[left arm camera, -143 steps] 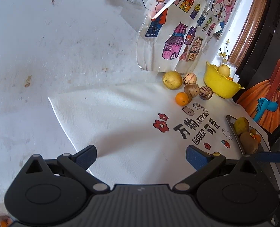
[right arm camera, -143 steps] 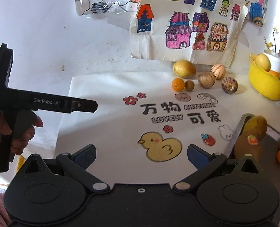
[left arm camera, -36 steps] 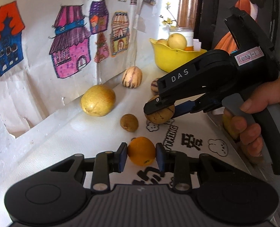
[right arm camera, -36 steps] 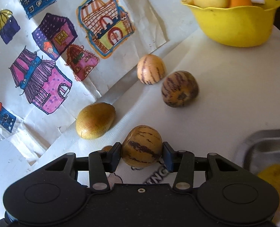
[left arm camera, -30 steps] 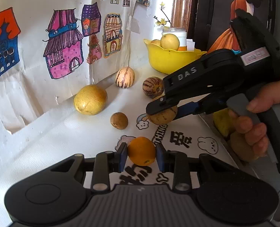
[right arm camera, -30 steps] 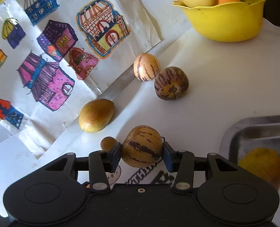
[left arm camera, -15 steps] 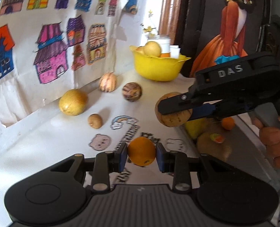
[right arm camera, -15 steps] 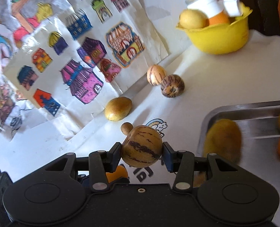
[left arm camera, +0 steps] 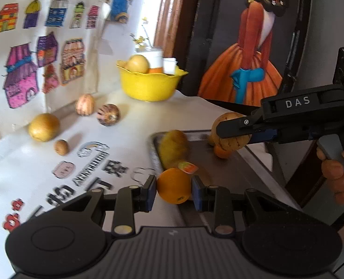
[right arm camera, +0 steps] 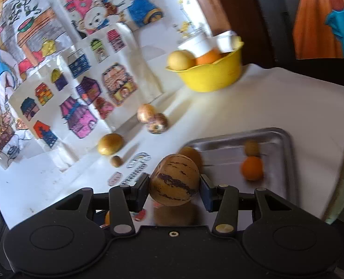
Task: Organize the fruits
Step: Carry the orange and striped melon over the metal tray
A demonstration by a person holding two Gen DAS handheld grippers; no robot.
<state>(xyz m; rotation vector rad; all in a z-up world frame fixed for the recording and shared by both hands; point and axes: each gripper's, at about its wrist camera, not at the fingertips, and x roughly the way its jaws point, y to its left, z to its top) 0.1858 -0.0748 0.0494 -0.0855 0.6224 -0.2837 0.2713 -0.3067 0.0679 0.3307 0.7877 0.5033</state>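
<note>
We have carried both fruits off the printed mat and over the metal tray at the right: our left gripper is clamped on the orange at the tray's near-left corner, our right gripper clamped on the striped melon above its near edge. A second ago both hung over the mat, so release looks next; four fruits remain far left.

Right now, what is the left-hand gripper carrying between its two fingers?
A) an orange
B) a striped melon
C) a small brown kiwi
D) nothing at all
A: in the left wrist view the left gripper is shut on the orange, its blue pads pressing both sides, above the near edge of the metal tray.
</note>
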